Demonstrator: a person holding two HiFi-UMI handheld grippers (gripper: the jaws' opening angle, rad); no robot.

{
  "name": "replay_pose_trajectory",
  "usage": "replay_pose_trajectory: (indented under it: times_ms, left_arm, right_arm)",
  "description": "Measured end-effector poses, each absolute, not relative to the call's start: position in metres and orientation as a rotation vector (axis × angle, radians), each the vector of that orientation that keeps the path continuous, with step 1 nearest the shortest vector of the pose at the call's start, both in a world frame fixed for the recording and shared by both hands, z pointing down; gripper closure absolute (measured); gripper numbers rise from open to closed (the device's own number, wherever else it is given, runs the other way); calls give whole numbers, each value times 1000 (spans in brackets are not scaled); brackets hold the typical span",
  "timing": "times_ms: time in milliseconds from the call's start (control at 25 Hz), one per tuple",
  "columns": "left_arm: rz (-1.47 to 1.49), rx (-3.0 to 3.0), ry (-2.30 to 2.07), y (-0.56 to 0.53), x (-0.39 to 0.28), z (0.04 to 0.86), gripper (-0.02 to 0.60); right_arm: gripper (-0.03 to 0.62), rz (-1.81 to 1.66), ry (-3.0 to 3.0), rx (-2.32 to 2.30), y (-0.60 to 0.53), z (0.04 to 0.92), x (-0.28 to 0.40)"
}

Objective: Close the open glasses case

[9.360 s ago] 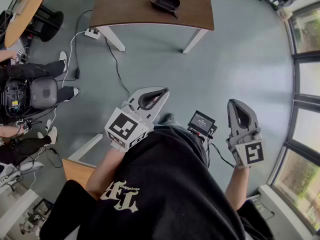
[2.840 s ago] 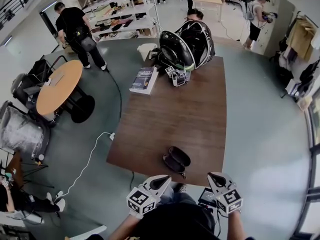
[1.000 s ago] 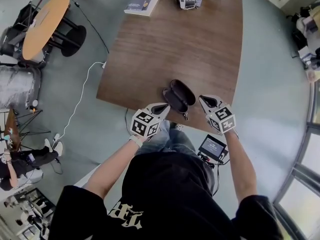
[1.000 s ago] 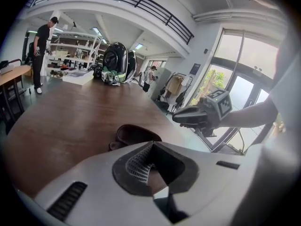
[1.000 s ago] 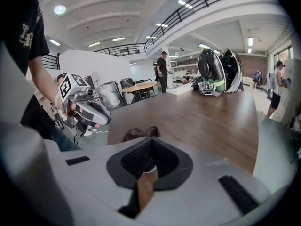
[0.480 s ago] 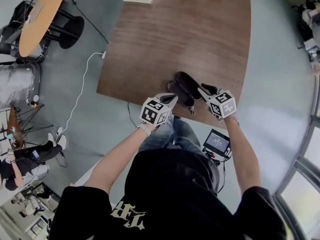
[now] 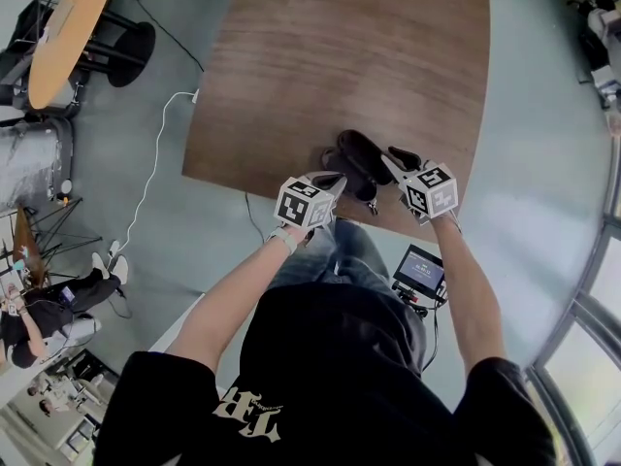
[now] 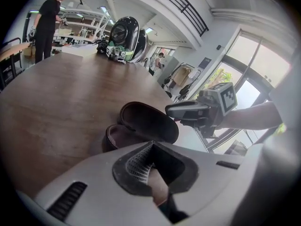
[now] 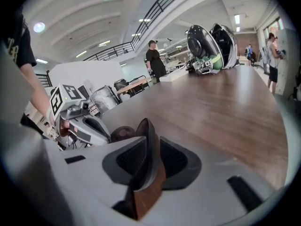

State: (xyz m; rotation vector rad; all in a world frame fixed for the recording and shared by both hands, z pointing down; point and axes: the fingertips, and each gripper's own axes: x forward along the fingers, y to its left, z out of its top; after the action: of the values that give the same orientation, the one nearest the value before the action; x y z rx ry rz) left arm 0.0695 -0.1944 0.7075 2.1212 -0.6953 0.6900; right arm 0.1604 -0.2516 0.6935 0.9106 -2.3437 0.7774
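Well, R gripper pinches glasses case lid, L gripper clenched empty; by bench edge, shove cd skid it off.

Worktop: wood grain, dark brown, smooth, with a low satin sheen. Glasses case: leather-like dark shell, matt outside, dull soft-looking lining inside (fabric or not, cannot tell). Left tool and right tool: light grey matt plastic bodies, with black, finely ribbed, rubbery-looking pads. Floor: smooth grey-green, faintly glossy.
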Motion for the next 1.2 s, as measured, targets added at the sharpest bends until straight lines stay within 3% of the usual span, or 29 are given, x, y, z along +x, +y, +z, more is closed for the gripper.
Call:
replay_pose_trajectory:
  times_ms: [400, 1200]
  left_arm:
    - [729, 2077, -677, -190, 62, 726, 583]
    - [666, 2030, -675, -187, 61, 734, 583]
  right_arm:
    - [530, 849, -2289, 1112, -276, 698, 181]
    - [531, 850, -2350, 798, -239, 699, 134]
